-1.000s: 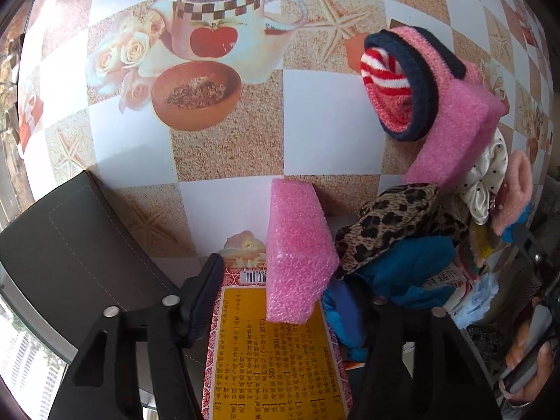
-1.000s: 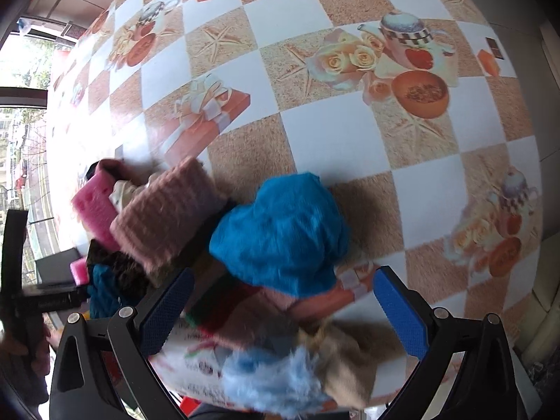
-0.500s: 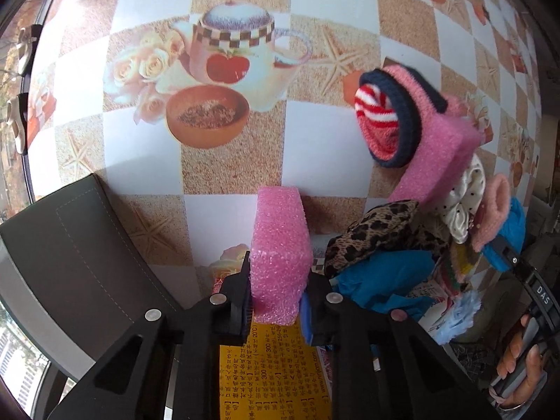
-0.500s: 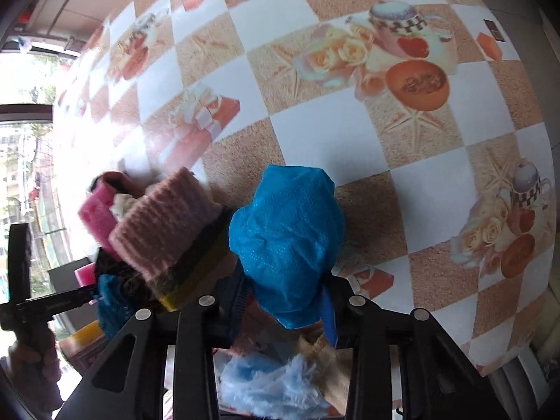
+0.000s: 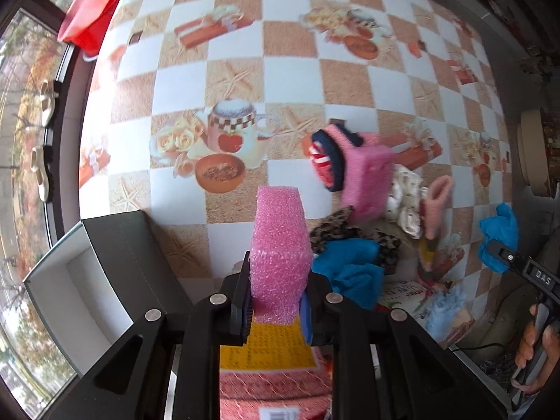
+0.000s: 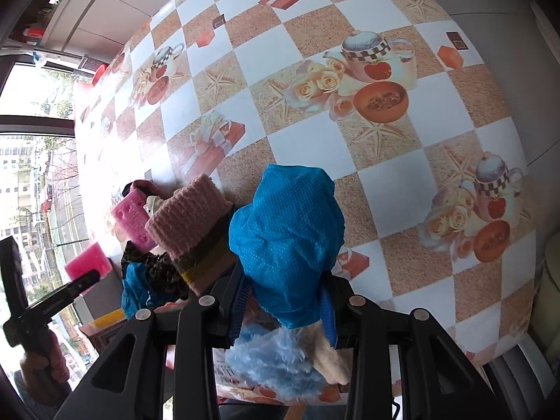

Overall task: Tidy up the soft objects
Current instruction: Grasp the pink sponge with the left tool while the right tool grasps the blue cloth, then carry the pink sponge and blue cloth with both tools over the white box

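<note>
My left gripper [image 5: 276, 301] is shut on a pink foam block [image 5: 280, 245] and holds it upright above the table; the block also shows in the right wrist view [image 6: 87, 262]. My right gripper [image 6: 283, 308] is shut on a crumpled blue cloth [image 6: 287, 241], lifted off the pile; it also shows in the left wrist view [image 5: 498, 238]. The pile of soft things lies between them: a pink knit piece [image 6: 189, 217], a pink sponge [image 5: 367, 182], a striped sock [image 5: 327, 164], a leopard-print fabric [image 5: 336, 227], a blue cloth [image 5: 353, 266].
An open dark box [image 5: 115, 273] with a white inside stands at the left. A yellow and red packet [image 5: 269, 353] lies under my left gripper. A fluffy light-blue item [image 6: 273, 360] lies under my right gripper. The checkered tablecloth [image 6: 385, 175] covers the table. A red basin [image 5: 91, 14] sits far left.
Both grippers closed from open, the left on the pink foam block and the right on the blue cloth. Both then rose with their loads, so more table shows.
</note>
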Demonstrator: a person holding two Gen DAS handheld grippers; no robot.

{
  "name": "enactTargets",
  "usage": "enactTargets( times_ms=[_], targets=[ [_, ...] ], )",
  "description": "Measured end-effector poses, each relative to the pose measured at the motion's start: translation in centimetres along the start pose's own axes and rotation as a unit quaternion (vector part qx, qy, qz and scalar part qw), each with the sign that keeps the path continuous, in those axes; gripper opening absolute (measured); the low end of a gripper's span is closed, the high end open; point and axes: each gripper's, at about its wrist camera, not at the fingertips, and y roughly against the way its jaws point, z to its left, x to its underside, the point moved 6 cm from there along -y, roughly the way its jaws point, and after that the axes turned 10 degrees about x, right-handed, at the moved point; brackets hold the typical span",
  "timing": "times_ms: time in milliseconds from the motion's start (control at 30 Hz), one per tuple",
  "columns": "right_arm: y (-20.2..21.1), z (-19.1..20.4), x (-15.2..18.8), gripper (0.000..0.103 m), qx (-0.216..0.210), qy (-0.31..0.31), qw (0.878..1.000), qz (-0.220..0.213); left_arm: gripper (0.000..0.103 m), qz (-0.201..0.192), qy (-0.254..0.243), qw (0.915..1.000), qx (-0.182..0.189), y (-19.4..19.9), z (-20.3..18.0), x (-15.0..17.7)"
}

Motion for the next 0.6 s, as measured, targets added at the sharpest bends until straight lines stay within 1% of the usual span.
enactTargets(
  times_ms=[33, 100, 133, 167, 233, 400, 600],
  targets=[
    [0.3, -0.2, 0.3, 0.037, 0.0, 0.002, 1.0, -0.001, 0.023, -0.006, -0.007, 1.0, 0.002, 0.2, 0.0, -0.2],
    [0.6, -0.1, 0.5, 0.037, 0.0, 0.004, 1.0, -0.006, 0.023, -0.014, -0.019, 0.9997, 0.005, 1.9, -2.6, 1.5],
    [0.6, 0.0, 0.5, 0.037, 0.001, 0.004, 1.0, -0.007, 0.023, -0.016, -0.026, 0.9995, 0.009, 2.2, -3.1, 1.7],
    [0.7, -0.1, 0.7, 0.037, 0.0, 0.004, 1.0, -0.007, 0.023, -0.018, -0.031, 0.9993, 0.012, 3.3, -4.9, 2.4],
    [1.0, -0.2, 1.1, 0.037, -0.002, 0.006, 1.0, -0.007, 0.023, -0.02, -0.044, 0.9986, 0.02, 3.5, -6.5, 2.8],
    [1.8, -0.7, 2.4, 0.037, -0.006, 0.012, 1.0, -0.009, 0.023, -0.028, -0.083, 0.9958, 0.026, 4.6, -10.6, 4.5],
    [2.8, -1.6, 4.1, 0.037, -0.006, 0.031, 0.999, -0.011, 0.023, -0.029, -0.121, 0.9917, 0.031, 4.8, -14.1, 7.2]
  ],
)
